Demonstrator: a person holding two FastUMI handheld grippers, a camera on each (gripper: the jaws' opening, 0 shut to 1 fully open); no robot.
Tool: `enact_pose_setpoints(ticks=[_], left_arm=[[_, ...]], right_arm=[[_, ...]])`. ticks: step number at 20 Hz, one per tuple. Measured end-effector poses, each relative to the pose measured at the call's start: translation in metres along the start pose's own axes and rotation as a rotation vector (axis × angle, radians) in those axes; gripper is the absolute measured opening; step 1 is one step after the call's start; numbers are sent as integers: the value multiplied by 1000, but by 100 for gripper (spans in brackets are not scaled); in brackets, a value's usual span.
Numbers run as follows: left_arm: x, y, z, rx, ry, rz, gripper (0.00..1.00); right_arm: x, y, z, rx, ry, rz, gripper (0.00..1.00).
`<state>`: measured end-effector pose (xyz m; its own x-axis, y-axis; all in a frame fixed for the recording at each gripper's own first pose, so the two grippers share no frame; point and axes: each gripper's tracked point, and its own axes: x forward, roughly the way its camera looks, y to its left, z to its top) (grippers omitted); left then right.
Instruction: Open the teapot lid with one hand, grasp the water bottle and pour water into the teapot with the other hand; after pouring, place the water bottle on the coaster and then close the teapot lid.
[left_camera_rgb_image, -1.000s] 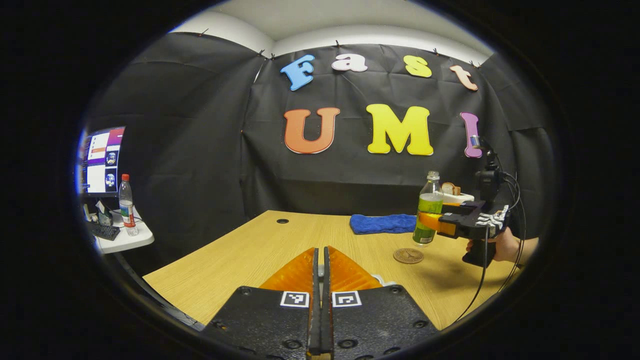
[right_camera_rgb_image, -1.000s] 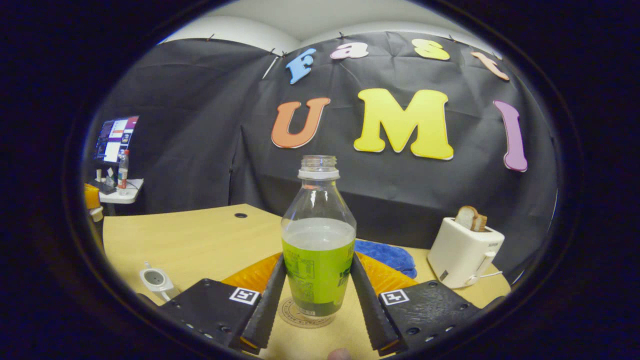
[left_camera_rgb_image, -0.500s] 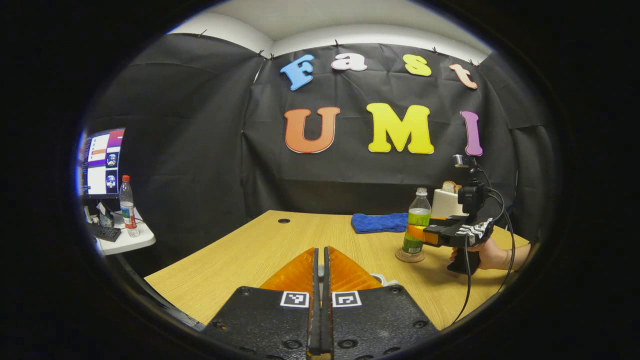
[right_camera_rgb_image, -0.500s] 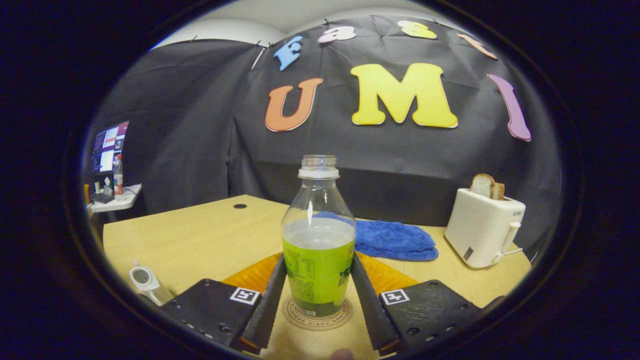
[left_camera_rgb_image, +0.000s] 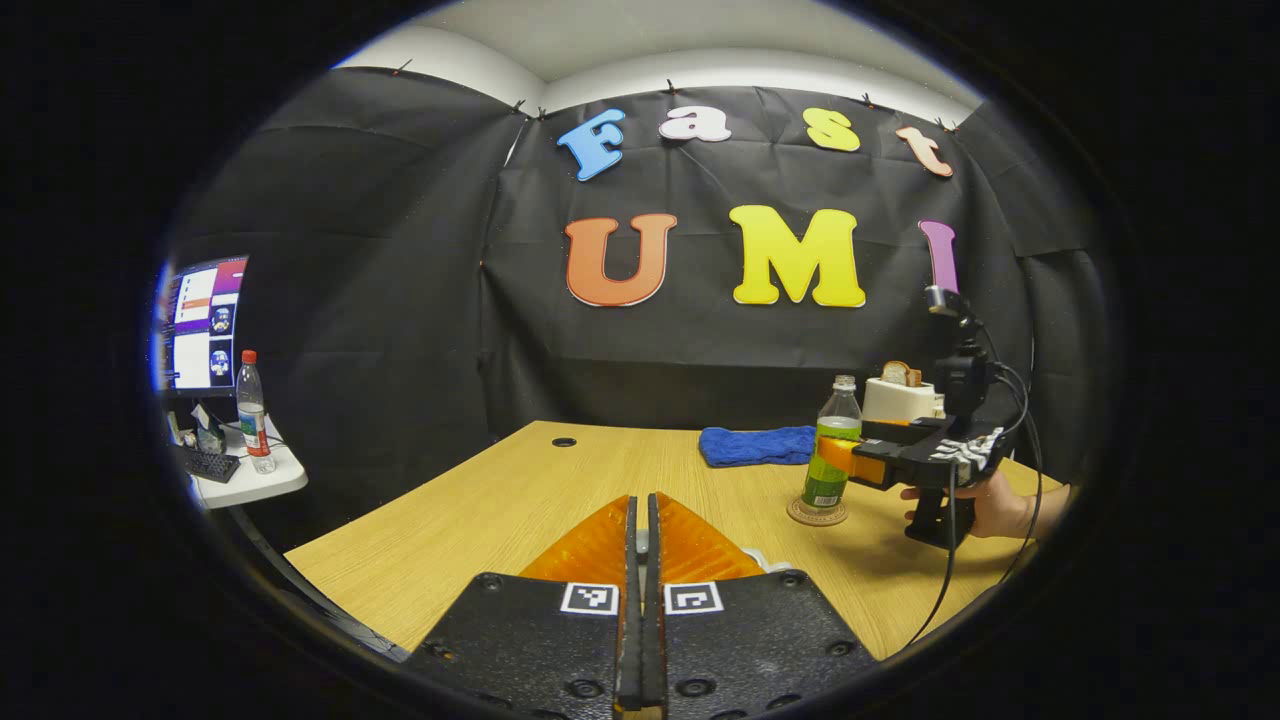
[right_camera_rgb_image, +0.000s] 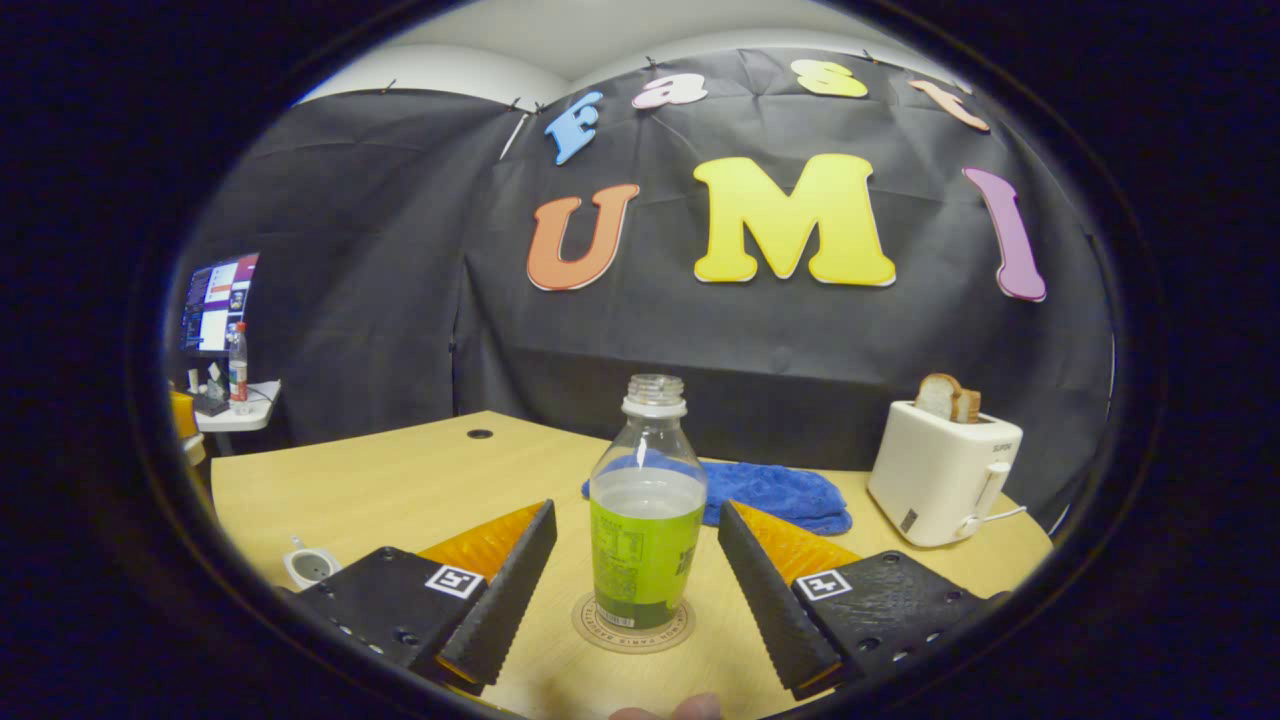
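A clear water bottle (right_camera_rgb_image: 645, 530) with a green label and no cap stands upright on the round coaster (right_camera_rgb_image: 600, 628). My right gripper (right_camera_rgb_image: 635, 512) is open, its fingers either side of the bottle and apart from it. The left gripper view shows the same bottle (left_camera_rgb_image: 843, 405), the coaster (left_camera_rgb_image: 815, 516) and the right gripper (left_camera_rgb_image: 835, 460) held by a hand (left_camera_rgb_image: 990, 505). The white teapot (right_camera_rgb_image: 310, 566) sits open at the lower left, and an edge of it (left_camera_rgb_image: 765, 558) shows beside my left gripper (left_camera_rgb_image: 641, 535). That gripper is shut, with a white sliver of the lid between its tips.
A white toaster (right_camera_rgb_image: 940, 475) with bread stands at the back right, a blue cloth (right_camera_rgb_image: 780, 495) behind the bottle. The wooden table (left_camera_rgb_image: 520, 500) has a cable hole (left_camera_rgb_image: 563, 441) at the back left. A side table (left_camera_rgb_image: 250, 480) with a monitor and a red-capped bottle is off to the left.
The right gripper lowered the bottle onto the coaster, then opened and drew back from it a little. The left gripper has stayed in place, shut.
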<state>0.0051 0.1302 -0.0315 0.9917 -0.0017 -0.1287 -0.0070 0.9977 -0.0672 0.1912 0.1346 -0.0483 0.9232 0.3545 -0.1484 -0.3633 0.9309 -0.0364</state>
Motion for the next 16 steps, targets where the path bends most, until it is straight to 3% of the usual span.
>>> enact_pose_setpoints(ticks=[4, 7, 9, 12, 16], left_arm=[[10, -31, 2, 21, -15, -51, 3], [17, -48, 4, 69, -55, -77, 3], [23, -69, 0, 86, -62, -123, 3], [28, -93, -4, 86, -80, -182, 3], [45, -99, -20, 99, -59, -190, 3]], right_arm=[[-67, -21, 11, -26, -39, -67, 98], [-122, -28, 0, 21, -50, -98, 92], [-151, -40, -15, 35, -34, -147, 95], [-182, -53, -26, 29, -34, -203, 95], [-208, -69, -32, 21, -55, -268, 95]])
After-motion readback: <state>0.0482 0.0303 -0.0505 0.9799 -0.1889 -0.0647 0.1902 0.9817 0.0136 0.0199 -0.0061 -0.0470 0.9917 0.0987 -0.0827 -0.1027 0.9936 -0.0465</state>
